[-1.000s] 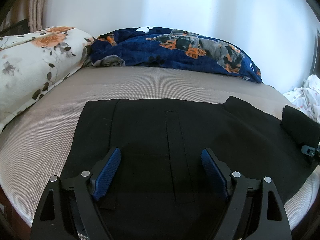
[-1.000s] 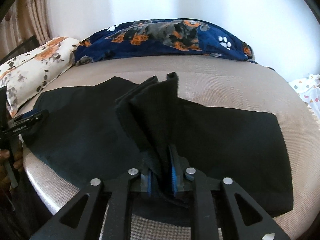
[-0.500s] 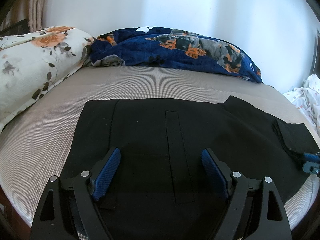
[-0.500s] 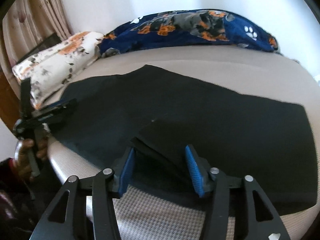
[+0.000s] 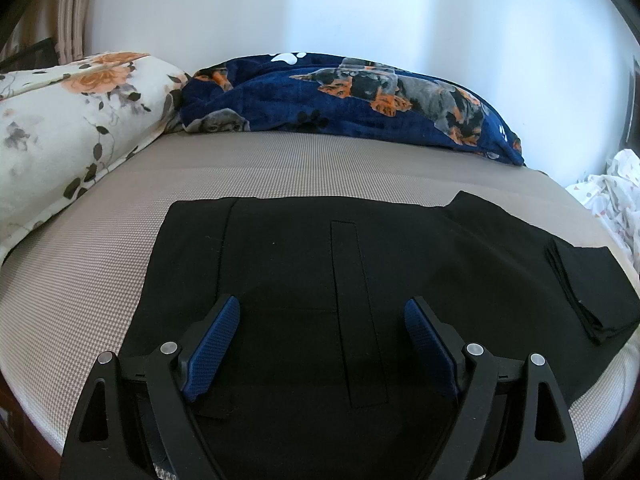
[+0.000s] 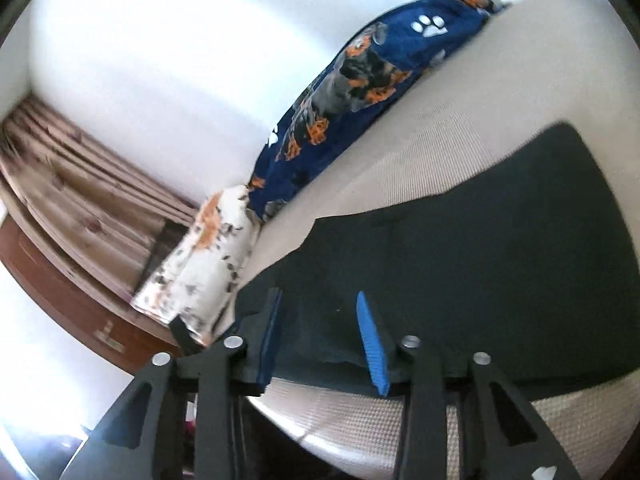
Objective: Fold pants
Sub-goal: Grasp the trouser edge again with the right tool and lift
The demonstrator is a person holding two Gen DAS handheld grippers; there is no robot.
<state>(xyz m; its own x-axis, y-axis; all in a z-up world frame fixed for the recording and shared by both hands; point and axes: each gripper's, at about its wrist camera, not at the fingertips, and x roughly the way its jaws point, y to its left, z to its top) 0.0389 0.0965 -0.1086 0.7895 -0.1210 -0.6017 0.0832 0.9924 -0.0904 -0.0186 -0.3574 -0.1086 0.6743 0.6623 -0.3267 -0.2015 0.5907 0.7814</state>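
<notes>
Layout of the black fabric pants (image 5: pixel 304 280) on the beige woven-textured bed (image 5: pixel 280 164).

The pants lie flat across the near part of the bed, their folded leg end (image 5: pixel 592 284) lying on top at the right. Behind them, against the wall, lies the navy dog-print fleece blanket (image 5: pixel 344 100); the white floral-print pillow (image 5: pixel 68 128) lies at the left, touching the blanket. The left hand-held gripper (image 5: pixel 320 344) is over the pants' near edge.

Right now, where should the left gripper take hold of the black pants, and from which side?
Probably the near waist edge of the pants, approached from the bed's front edge. The left gripper is open above it, and the cloth lies flat, so one finger must slide under the edge.
</notes>
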